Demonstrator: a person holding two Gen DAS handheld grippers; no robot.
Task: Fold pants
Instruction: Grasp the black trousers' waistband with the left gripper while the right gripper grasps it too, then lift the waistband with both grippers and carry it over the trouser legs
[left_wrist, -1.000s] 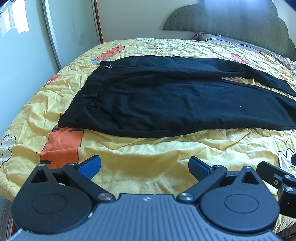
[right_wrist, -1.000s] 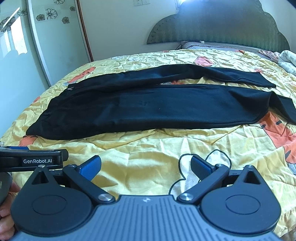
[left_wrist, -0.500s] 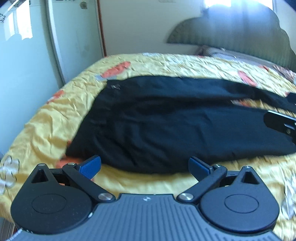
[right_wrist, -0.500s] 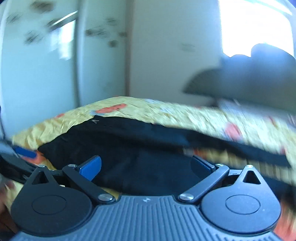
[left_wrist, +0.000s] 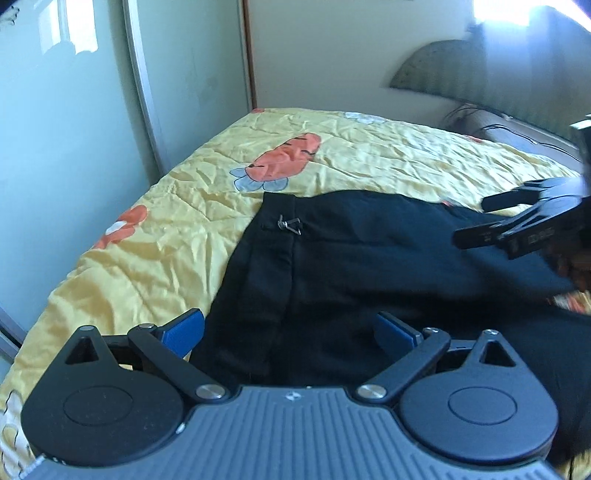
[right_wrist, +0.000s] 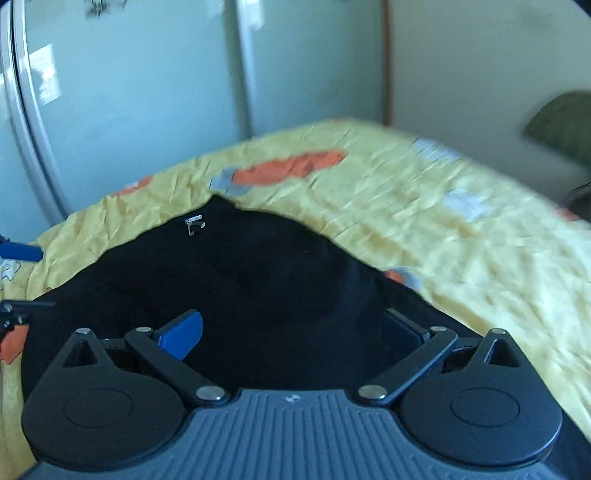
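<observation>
Both hand-held grippers, left (left_wrist: 290, 332) and right (right_wrist: 293, 330), moved over the pants (left_wrist: 362, 266), jaws spread.

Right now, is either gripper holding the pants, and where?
Nothing is held. The left gripper and the right gripper are both open above the black pants near the waist.

Both grippers are now in over the black pants (left_wrist: 354, 266) instead of back over the yellow bedspread (left_wrist: 177, 206); the left gripper (left_wrist: 290, 330) sits at the waistband end, and the right gripper (right_wrist: 291, 328) has swung left toward the metal clasp (right_wrist: 194, 222)
</observation>
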